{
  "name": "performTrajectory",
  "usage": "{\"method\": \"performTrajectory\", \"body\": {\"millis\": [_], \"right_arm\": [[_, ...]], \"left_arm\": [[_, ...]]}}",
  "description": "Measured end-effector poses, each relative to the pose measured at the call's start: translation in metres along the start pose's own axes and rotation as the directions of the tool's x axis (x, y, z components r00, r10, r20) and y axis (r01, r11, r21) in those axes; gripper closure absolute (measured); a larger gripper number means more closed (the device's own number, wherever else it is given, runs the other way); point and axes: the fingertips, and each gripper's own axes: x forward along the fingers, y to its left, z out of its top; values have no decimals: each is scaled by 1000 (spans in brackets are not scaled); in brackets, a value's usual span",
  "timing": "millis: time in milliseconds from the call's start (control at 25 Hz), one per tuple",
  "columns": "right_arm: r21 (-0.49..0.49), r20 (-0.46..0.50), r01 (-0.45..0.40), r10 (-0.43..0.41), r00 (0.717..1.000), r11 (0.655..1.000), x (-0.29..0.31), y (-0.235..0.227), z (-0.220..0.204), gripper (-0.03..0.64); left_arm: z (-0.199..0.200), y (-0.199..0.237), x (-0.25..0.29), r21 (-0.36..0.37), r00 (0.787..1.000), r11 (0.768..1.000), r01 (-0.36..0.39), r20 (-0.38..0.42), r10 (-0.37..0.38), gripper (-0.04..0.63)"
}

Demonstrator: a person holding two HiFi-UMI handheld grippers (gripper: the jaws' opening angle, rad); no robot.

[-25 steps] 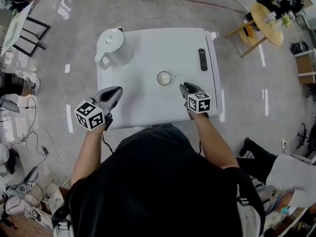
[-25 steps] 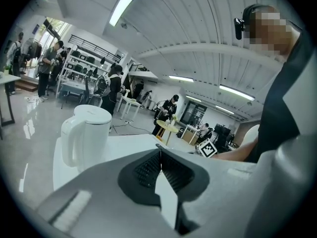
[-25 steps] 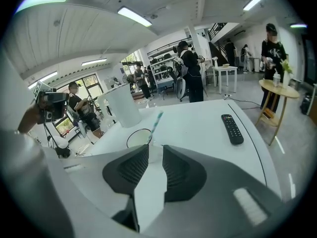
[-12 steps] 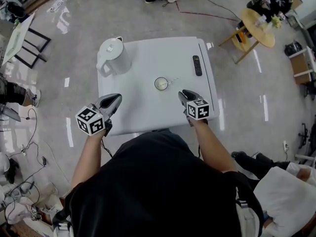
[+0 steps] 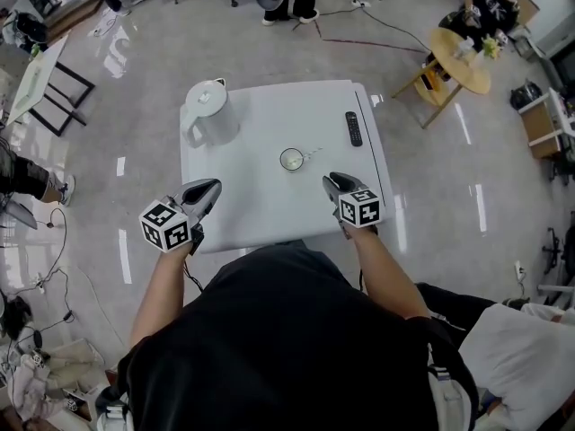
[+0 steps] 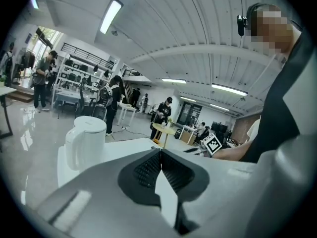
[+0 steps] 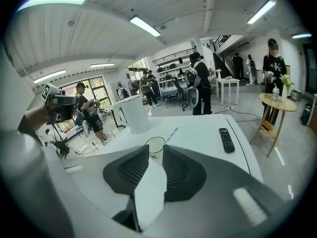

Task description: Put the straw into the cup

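Note:
A small clear cup [image 5: 291, 159] stands mid-table, and in the right gripper view the cup [image 7: 155, 144] sits just beyond my jaws. A thin pale straw [image 5: 312, 153] lies on the table right of the cup; the straw [image 7: 172, 133] slants toward the rim, and I cannot tell whether it touches. My right gripper [image 5: 330, 181] hovers near the front right of the table, its jaws a narrow gap apart and empty [image 7: 155, 151]. My left gripper [image 5: 212, 187] hangs at the front left, jaws closed tip to tip on nothing [image 6: 161, 151].
A white kettle [image 5: 209, 112] stands at the table's back left corner. A black remote [image 5: 353, 128] lies by the right edge. The white table [image 5: 260, 209] is surrounded by shiny floor; a round wooden side table [image 5: 463, 59] and people stand farther off.
The head view has pulled back, so the table looks smaller and farther. Both grippers hold about the same places near the front edge. Cup and straw have not moved.

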Motion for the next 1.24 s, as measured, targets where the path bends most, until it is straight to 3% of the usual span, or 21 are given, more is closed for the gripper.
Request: {"method": "performTrajectory", "body": {"millis": [440,760,1240], "right_arm": [[11,99,-10,9,995,1000,-33,18,34,506],[-33,158,-33,38,987,999,-54,46,56,506],[-58,183,-40,50,982,998,-72,72,53,508]], "left_arm": [[9,-13,-16,47,1000,999,9,9,-10,592],[1,-24,-20,65,999,997,37,-7,-36,592],[-11,-31,-43,75,1000,997,26,-7,-26,592]]}}
